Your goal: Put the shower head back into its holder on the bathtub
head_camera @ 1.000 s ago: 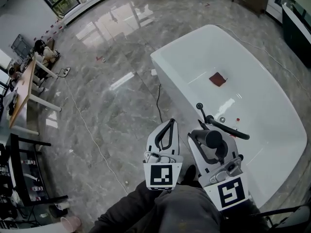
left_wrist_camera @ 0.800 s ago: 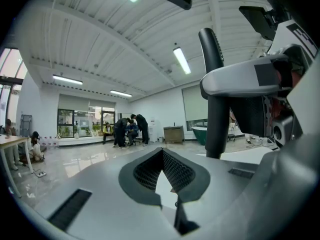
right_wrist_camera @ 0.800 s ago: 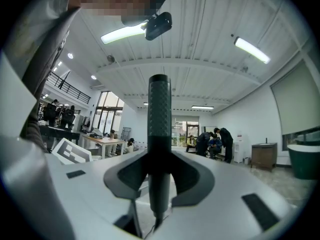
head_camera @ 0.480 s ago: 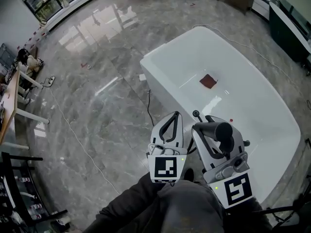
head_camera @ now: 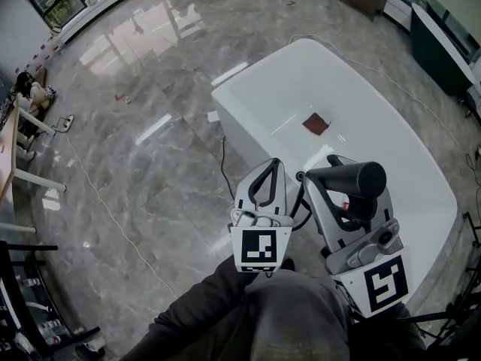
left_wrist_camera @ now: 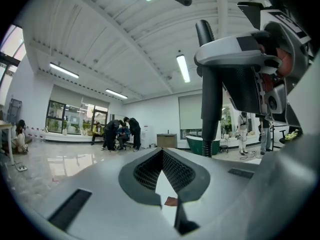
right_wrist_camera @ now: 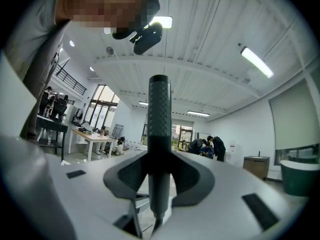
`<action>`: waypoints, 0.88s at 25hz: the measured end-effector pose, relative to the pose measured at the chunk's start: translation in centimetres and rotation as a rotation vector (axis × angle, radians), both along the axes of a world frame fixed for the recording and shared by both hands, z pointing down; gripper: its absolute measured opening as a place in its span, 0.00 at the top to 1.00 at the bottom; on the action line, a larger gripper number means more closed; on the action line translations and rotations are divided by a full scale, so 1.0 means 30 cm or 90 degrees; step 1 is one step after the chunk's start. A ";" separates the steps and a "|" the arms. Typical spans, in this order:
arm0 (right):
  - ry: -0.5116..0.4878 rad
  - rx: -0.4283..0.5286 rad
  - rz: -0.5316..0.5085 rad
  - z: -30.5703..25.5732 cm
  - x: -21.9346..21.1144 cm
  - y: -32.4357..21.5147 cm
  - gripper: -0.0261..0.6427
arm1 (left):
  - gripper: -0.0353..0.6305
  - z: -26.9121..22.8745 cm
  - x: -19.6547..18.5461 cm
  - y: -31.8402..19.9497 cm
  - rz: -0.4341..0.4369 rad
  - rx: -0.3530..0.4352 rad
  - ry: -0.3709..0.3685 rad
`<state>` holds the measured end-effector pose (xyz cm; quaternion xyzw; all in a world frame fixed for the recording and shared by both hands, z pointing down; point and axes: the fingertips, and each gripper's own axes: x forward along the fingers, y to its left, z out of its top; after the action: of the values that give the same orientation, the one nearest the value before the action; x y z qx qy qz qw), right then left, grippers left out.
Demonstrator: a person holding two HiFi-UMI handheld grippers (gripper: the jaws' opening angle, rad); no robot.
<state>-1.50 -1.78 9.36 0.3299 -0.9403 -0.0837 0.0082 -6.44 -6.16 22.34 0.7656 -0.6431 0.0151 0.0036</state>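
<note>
The black shower head (head_camera: 353,177) lies crosswise over the near rim of the white bathtub (head_camera: 259,77), with my right gripper (head_camera: 344,190) shut on it. In the right gripper view its ribbed handle (right_wrist_camera: 159,114) stands upright between the jaws of the right gripper (right_wrist_camera: 159,170). A black hose hangs from it to a small black fitting (head_camera: 301,177) on the rim. My left gripper (head_camera: 275,164) hangs just left of it, shut and with nothing in it. In the left gripper view the left gripper (left_wrist_camera: 162,156) points over the tub, with the shower head (left_wrist_camera: 212,84) at the right.
A red-brown cloth (head_camera: 316,123) lies on the tub floor. A thin cable (head_camera: 98,194) runs across the glossy grey floor on the left. A wooden table (head_camera: 9,145) stands at the left edge. The person's legs (head_camera: 278,322) fill the bottom.
Both grippers have moved forward toward the tub. The right one has risen, and the shower head now sits higher above the rim. Neither grip has changed.
</note>
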 end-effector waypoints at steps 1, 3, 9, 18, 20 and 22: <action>-0.003 0.003 0.000 -0.020 0.000 -0.010 0.75 | 0.94 -0.006 -0.002 -0.005 0.000 0.002 0.002; -0.008 0.011 0.005 -0.064 0.001 -0.032 0.75 | 0.94 -0.016 -0.008 -0.014 0.001 0.007 0.006; -0.005 0.044 0.030 -0.161 -0.001 -0.107 0.75 | 0.94 -0.037 -0.023 -0.052 0.016 0.018 0.018; 0.012 0.060 0.039 -0.179 -0.066 -0.185 0.75 | 0.94 -0.005 -0.057 -0.115 0.039 0.012 0.038; 0.010 0.069 0.041 -0.217 -0.080 -0.203 0.75 | 0.94 -0.011 -0.063 -0.134 0.045 0.013 0.043; 0.009 0.082 0.046 -0.247 -0.091 -0.205 0.75 | 0.94 -0.013 -0.070 -0.140 0.053 0.017 0.046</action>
<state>-4.21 -7.93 1.94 0.3626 -0.9204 -0.1458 -0.0036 -8.53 -10.36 21.95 0.7915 -0.6106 -0.0210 0.0163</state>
